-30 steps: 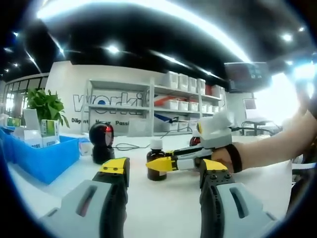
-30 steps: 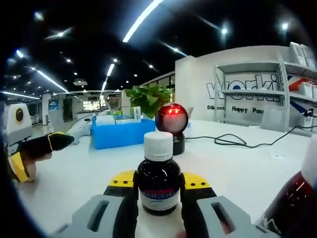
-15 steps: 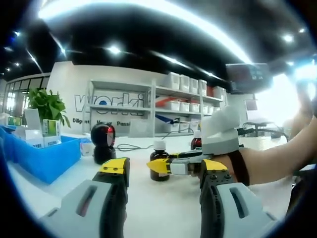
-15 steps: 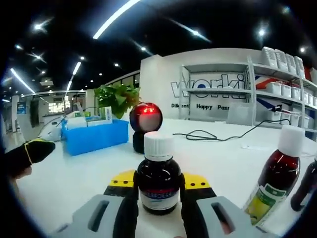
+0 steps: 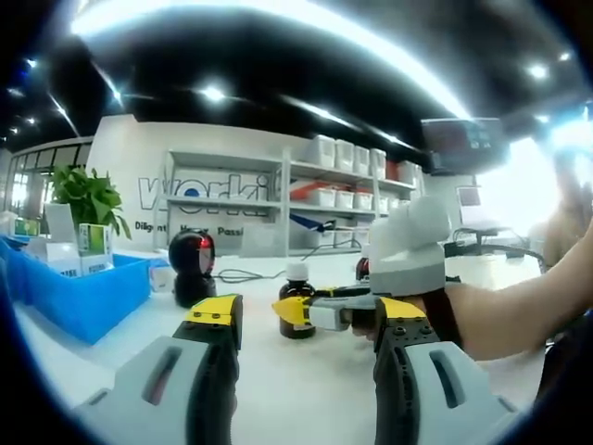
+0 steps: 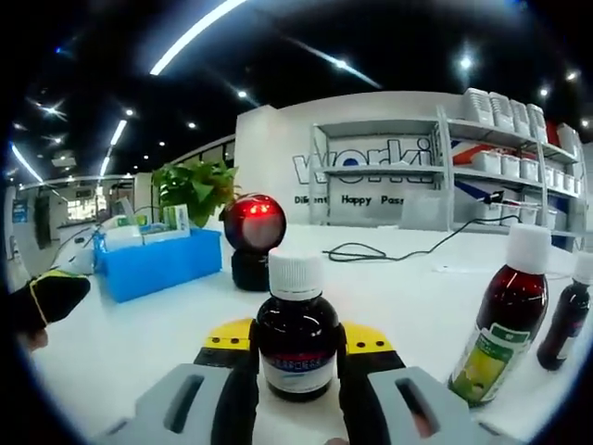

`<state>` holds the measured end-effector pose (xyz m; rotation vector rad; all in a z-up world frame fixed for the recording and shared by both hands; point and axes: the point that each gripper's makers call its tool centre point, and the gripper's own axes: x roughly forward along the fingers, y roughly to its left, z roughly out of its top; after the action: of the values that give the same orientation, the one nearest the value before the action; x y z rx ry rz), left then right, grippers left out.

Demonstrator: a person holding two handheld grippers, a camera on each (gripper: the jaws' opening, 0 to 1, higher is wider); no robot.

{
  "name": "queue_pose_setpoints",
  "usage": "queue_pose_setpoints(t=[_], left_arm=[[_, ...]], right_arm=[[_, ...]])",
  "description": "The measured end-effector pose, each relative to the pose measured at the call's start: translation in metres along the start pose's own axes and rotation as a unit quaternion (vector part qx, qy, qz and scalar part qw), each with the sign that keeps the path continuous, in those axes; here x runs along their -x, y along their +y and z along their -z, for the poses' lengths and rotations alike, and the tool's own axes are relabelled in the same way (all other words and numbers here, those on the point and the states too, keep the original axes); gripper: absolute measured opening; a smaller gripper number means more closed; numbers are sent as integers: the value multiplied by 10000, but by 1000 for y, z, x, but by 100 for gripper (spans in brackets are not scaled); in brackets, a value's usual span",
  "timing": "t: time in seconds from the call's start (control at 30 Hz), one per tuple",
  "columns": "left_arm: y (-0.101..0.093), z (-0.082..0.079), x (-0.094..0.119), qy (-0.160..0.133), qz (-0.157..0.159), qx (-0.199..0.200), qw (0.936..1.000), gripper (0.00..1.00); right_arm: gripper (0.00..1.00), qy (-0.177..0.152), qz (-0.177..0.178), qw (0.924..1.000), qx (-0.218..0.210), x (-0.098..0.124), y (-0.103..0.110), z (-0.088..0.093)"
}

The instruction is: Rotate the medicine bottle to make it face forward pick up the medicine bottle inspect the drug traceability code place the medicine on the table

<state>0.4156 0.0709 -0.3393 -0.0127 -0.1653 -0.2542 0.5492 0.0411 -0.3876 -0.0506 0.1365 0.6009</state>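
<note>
A brown medicine bottle [image 6: 296,320] with a white cap stands upright between the jaws of my right gripper [image 6: 296,345], which is shut on it; its white label faces the camera. From the left gripper view the same bottle [image 5: 296,320] shows beyond my open left gripper [image 5: 308,315], held by the right gripper [image 5: 295,310] that comes in from the right with a person's hand behind it. Nothing sits between the left jaws. The left gripper's dark tip [image 6: 51,297] shows at the left edge of the right gripper view. Whether the bottle rests on the white table [image 6: 417,297] I cannot tell.
A round black scanner [image 6: 253,232] with a red light stands behind the bottle, also seen as the scanner [image 5: 192,264]. A blue bin [image 5: 83,292] of boxes and a plant [image 5: 88,195] sit at the left. Two more bottles [image 6: 505,324] stand at the right. A black cable [image 6: 389,250] crosses the table.
The right gripper has swung round with the bottle still in its jaws, so the two other bottles now come fully into its view. From the left, bottle and gripper look slightly farther off.
</note>
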Motion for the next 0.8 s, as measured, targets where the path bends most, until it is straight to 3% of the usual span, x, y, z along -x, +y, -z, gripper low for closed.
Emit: queue_pose_setpoints(t=[0.13, 0.27, 0.47, 0.7, 0.8], left_arm=[[0, 0, 0, 6, 0, -12, 10000, 48], [1, 0, 0, 10, -14, -11, 10000, 48], [0, 1, -1, 34, -4, -30, 10000, 48], [1, 2, -1, 50, 1, -41, 10000, 48], [1, 2, -1, 29, 6, -67, 10000, 49]], right_arm=[[30, 53, -201, 9998, -57, -1, -1, 3], [41, -28, -507, 9983, -290, 3, 2, -2], [40, -13, -852, 9963, -107, 16, -1, -5], [42, -299, -1094, 9931, 283, 47, -12, -30], [41, -588, -1244, 9890, 548, 61, -19, -49]])
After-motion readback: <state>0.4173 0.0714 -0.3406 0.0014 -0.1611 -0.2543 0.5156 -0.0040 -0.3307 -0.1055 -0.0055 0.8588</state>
